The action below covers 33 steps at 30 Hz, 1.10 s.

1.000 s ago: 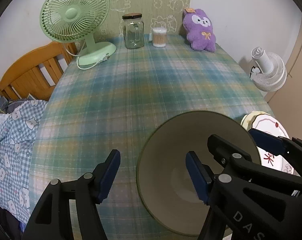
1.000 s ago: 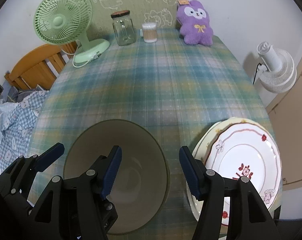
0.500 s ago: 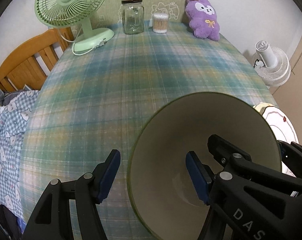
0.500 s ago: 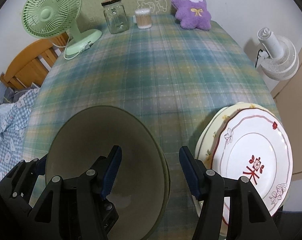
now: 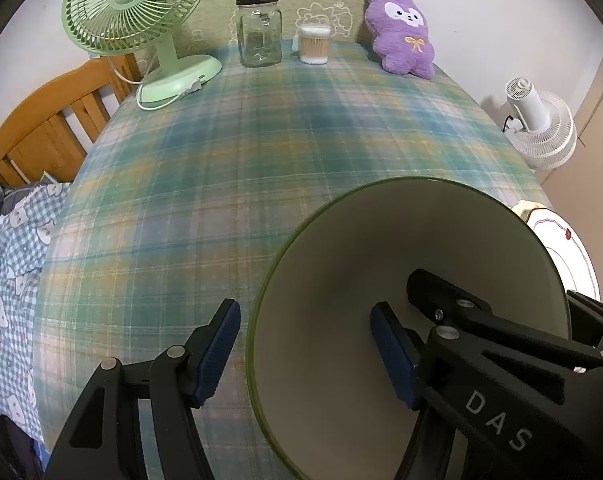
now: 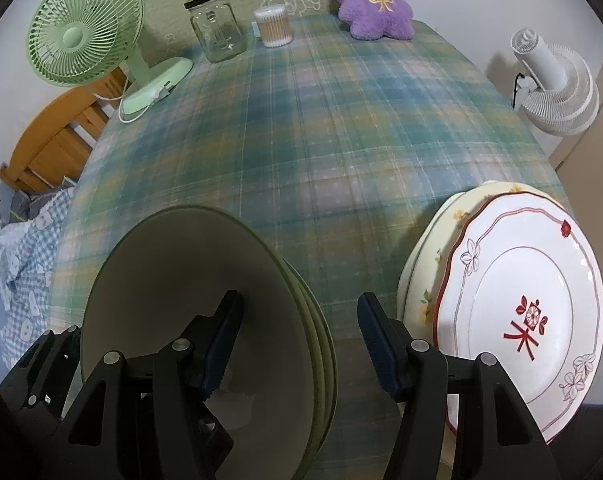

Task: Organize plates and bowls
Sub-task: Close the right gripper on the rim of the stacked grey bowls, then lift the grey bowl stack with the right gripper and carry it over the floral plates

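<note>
Your left claw (image 5: pixel 305 350) straddles the bowl (image 5: pixel 401 300) rim, pads apart, apparently steadying the stack on the surface (image 5: pixel 261 152), while your right claw (image 6: pixel 299 336) hangs part-open, empty, between bowl and plates (image 6: pixel 521 312).

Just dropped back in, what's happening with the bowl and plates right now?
Both grippers straddle the rim of the green-rimmed bowl, one finger inside and one outside: the left gripper on one side, the right gripper opposite. No pads visibly press it. It sits nested on other bowls. The plates are stacked beside it on the plaid tablecloth.
</note>
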Each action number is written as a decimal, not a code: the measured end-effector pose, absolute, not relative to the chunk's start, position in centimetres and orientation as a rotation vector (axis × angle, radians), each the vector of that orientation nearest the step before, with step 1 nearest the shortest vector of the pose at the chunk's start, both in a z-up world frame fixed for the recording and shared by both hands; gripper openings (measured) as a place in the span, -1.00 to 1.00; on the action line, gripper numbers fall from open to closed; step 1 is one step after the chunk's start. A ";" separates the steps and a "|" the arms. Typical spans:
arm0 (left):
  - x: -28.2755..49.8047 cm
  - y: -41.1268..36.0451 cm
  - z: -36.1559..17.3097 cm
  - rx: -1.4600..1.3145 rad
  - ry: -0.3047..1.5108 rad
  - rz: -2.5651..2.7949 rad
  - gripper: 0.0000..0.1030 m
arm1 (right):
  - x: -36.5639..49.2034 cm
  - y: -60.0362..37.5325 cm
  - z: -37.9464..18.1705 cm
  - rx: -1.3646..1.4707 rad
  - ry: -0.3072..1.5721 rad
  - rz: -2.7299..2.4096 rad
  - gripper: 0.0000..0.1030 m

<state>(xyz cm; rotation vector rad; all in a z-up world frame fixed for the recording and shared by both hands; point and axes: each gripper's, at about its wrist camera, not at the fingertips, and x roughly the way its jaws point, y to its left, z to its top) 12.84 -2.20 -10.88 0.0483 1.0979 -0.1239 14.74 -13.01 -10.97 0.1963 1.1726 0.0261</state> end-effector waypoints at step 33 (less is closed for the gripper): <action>12.5 -2.6 -10.5 0.007 1.113 -0.166 -0.07 | 14.9 -12.9 -10.9 0.253 1.229 0.068 -0.07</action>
